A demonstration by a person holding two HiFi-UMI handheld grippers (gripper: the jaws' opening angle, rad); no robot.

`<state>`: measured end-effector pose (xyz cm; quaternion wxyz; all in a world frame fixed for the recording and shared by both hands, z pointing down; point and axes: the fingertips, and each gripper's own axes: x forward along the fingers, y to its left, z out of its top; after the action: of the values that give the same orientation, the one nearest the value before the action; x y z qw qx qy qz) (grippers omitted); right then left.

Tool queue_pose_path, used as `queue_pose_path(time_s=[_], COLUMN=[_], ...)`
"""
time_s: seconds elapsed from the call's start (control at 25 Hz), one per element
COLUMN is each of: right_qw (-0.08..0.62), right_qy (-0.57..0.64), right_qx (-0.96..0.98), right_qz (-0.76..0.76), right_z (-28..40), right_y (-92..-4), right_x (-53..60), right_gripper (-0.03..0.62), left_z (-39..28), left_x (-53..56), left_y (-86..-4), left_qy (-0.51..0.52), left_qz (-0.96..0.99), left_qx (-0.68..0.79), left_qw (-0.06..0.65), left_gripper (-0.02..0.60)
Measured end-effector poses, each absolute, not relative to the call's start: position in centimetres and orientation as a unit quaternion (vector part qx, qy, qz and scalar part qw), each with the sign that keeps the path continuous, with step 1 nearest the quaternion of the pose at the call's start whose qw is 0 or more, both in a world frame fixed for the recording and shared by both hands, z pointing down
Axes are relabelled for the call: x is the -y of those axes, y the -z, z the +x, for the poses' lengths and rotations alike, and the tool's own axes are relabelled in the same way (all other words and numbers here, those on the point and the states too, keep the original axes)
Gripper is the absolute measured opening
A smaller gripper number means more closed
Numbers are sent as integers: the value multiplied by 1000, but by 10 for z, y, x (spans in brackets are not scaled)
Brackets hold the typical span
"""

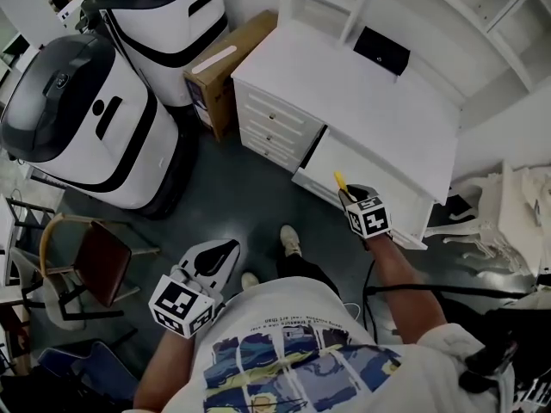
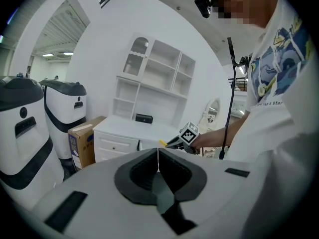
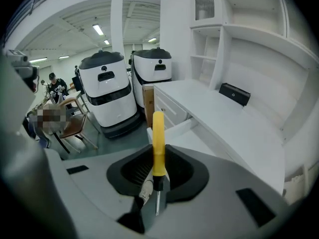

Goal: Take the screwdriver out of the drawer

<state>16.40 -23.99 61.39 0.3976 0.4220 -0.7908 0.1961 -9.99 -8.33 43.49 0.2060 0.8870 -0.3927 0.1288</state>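
Right gripper [image 1: 348, 195]: jaws clamped on the slim yellow-handled screwdriver [image 3: 158, 143]. They hold it near the black collar, with the handle sticking out forward past the jaw tips and the thin metal shaft pointing back toward the gripper body. In the head view the yellow tip shows above the pulled-out white drawer [image 1: 331, 158] of the white desk [image 1: 370, 93]. The screwdriver is off the drawer floor, over the drawer's front part.

Left gripper [image 2: 158, 159]: jaws pressed together with nothing between them. It is held low in front of the person's torso, well apart from the desk and pointing toward it.

Small black rectangular box [image 1: 381, 49] sits at the back of the desk top, under the white open shelving [image 1: 482, 24]. Brown cardboard box [image 1: 225, 67] stands against the desk's left side. Two large white-and-black rounded machines [image 1: 86, 119] stand farther left of the desk. Metal-framed chair with a dark red seat [image 1: 99, 261] is beyond them, far from the desk.
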Motion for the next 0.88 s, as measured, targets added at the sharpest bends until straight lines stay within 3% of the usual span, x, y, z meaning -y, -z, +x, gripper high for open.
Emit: queue_pose_path(time_s=[0.88], right_qw=[340], right_qy=[-152], right_qx=[858], right_qz=[355], right_z=[51], right_y=[-513], right_x=[89], right_gripper=[94], left_z=[-131], left_x=[10], left_y=[-446], left_qy=[-116], left_qz=[898], left_qx=[375], left_qw=[202], left_gripper=[14])
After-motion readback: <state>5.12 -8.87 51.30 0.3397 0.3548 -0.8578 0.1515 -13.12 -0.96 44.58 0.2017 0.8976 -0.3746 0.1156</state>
